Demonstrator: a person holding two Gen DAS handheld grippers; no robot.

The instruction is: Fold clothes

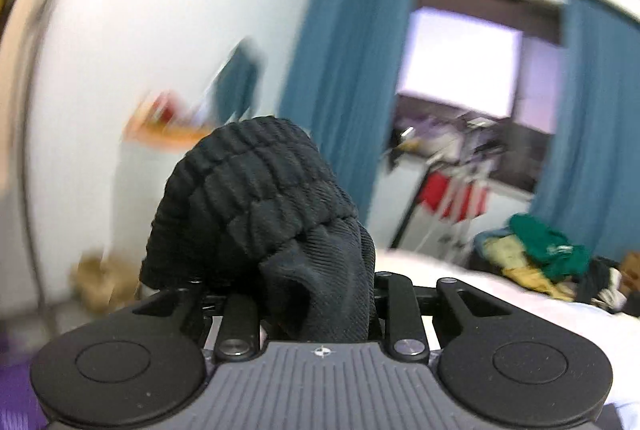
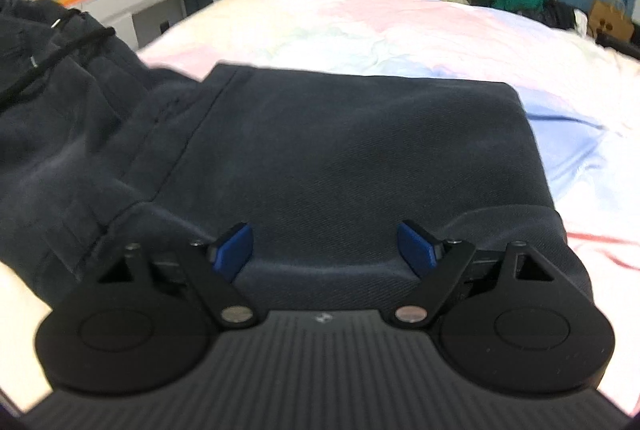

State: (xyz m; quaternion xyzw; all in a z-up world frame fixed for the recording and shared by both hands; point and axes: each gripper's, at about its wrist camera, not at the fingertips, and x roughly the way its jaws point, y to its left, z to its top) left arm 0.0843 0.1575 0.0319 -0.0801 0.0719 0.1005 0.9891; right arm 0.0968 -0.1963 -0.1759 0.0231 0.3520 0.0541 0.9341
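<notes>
Gripping the soft, floppy trousers (image 2: 340,158) by their ribbed waistband (image 1: 256,190), the left gripper (image 1: 320,294) looks clamped, right gripper (image 2: 326,250) spread wide over the folded near edge.

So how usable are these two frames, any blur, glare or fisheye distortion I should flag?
Left wrist view: the room is smeared by motion blur and the window blown out, but the ribbed waistband clamped in the left gripper stays sharp. Right wrist view: mostly clear, the dark pants blurring at the left edge; the bed bows from the fisheye.
</notes>
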